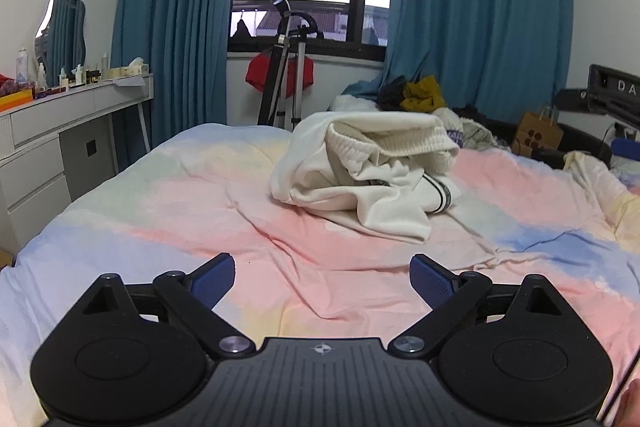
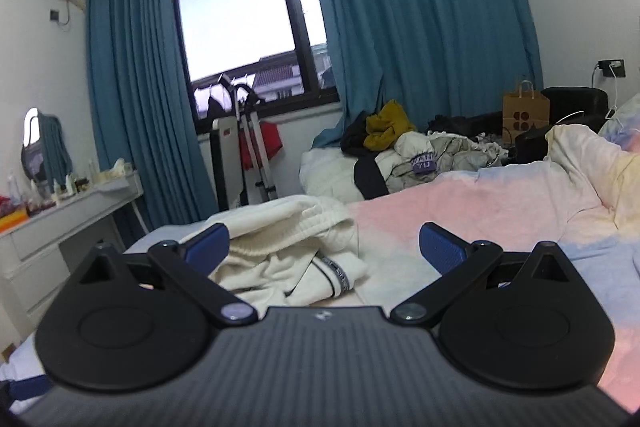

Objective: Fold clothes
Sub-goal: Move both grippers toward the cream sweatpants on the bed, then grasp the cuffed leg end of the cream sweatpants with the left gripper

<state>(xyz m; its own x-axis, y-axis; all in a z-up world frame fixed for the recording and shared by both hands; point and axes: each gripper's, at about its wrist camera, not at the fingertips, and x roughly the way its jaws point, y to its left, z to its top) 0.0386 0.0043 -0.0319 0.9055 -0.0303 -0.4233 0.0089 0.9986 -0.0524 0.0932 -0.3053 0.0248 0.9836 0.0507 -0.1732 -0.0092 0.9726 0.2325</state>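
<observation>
Cream-white sweatpants [image 1: 360,171] are seen bunched in a heap on the pastel bedspread [image 1: 160,211], ribbed waistband uppermost, a striped cuff poking out at the right. A brown paper bag [image 2: 525,113] is stood upright beyond the bed; its contents cannot be made out. The left gripper [image 1: 322,277] is held back from the heap, its blue-padded fingers [image 1: 212,281] spread wide with only bedspread between them. The right gripper [image 2: 324,247] is spread wide too, nothing gripped, the heap framed just beyond its fingers.

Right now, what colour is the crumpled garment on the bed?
Cream-white garment with a dark-striped band; left wrist view shows it best.
</observation>
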